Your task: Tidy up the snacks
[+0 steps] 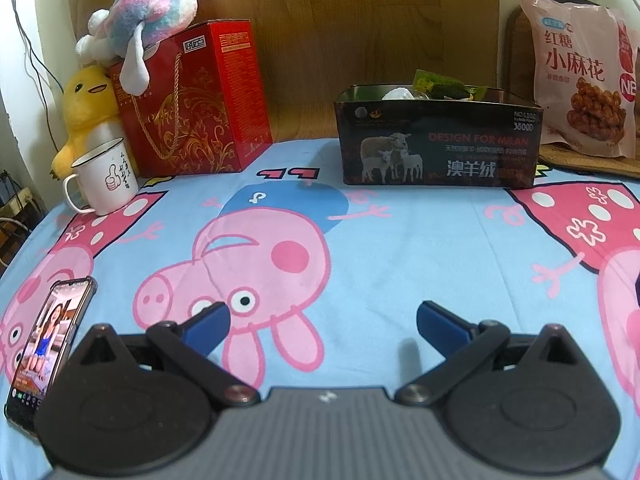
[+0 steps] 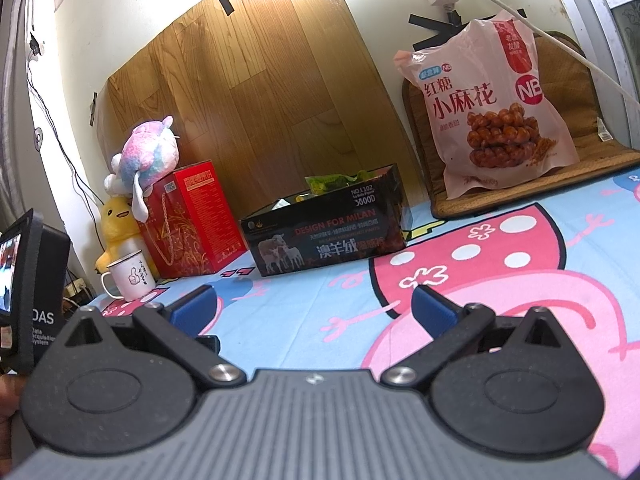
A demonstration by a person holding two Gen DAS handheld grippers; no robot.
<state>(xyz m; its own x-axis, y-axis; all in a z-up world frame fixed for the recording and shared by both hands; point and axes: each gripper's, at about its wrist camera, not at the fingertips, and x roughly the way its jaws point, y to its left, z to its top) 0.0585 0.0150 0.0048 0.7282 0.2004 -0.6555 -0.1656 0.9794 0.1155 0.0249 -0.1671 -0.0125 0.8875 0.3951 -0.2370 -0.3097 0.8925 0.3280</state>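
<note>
A dark box printed with sheep (image 1: 440,152) stands open on the cartoon-pig sheet, with green snack packets (image 1: 436,84) and a white one showing above its rim. It also shows in the right wrist view (image 2: 324,232), with green packets (image 2: 332,180) inside. A large pink snack bag (image 1: 580,76) leans upright at the back right, also in the right wrist view (image 2: 492,120). My left gripper (image 1: 322,322) is open and empty, low over the sheet, well short of the box. My right gripper (image 2: 314,308) is open and empty, in front of the box.
A red gift box (image 1: 196,100) with a pastel plush (image 1: 148,12) on top stands at the back left, next to a yellow plush (image 1: 88,112) and a white mug (image 1: 106,178). A phone (image 1: 48,352) lies at the near left. A woven mat (image 2: 560,168) lies under the pink bag.
</note>
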